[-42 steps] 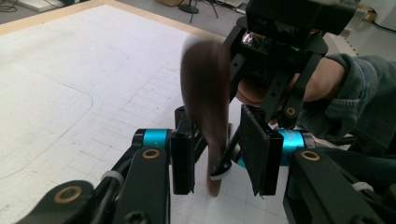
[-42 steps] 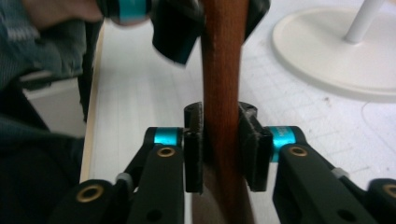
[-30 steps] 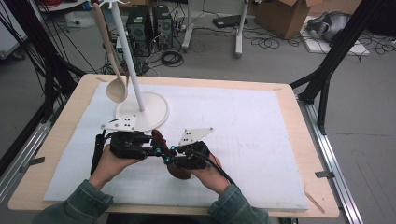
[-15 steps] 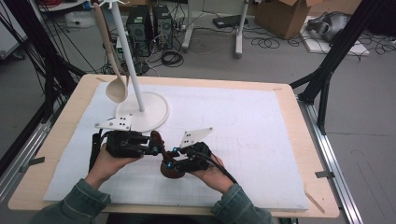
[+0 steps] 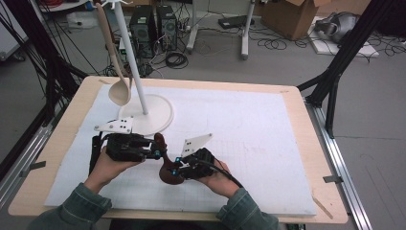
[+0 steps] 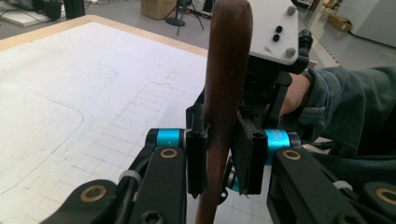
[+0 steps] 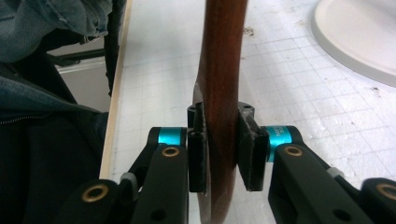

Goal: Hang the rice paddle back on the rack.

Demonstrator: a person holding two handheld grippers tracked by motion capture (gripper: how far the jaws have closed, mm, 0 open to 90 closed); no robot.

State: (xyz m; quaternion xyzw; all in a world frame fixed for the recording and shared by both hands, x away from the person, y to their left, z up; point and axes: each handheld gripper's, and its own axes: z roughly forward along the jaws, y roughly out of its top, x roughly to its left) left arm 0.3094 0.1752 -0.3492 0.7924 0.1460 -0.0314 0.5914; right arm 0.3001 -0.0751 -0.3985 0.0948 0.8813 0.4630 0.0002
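A dark wooden spoon (image 5: 165,165) is held between the two tools, above the near edge of the surface (image 5: 287,143) and left of its middle. The left hand-held gripper (image 5: 155,154) has its jaws closed on the spoon's handle; in the left gripper view the handle (image 6: 224,93) stands upright between both pads. The right hand-held gripper (image 5: 176,168) grips the same spoon lower down, near the bowl, and its jaws have just been closing onto the wood, which the right gripper view shows pinched between the pads (image 7: 222,93). The surface is a pale wooden top under a white gridded mat (image 5: 249,129). Toward its far left corner a white stand (image 5: 143,112) carries a hanging pale wooden spoon (image 5: 118,88). Beyond the far edge lie cables, computer towers (image 5: 153,24) and a cardboard box (image 5: 285,17) on the grey floor.
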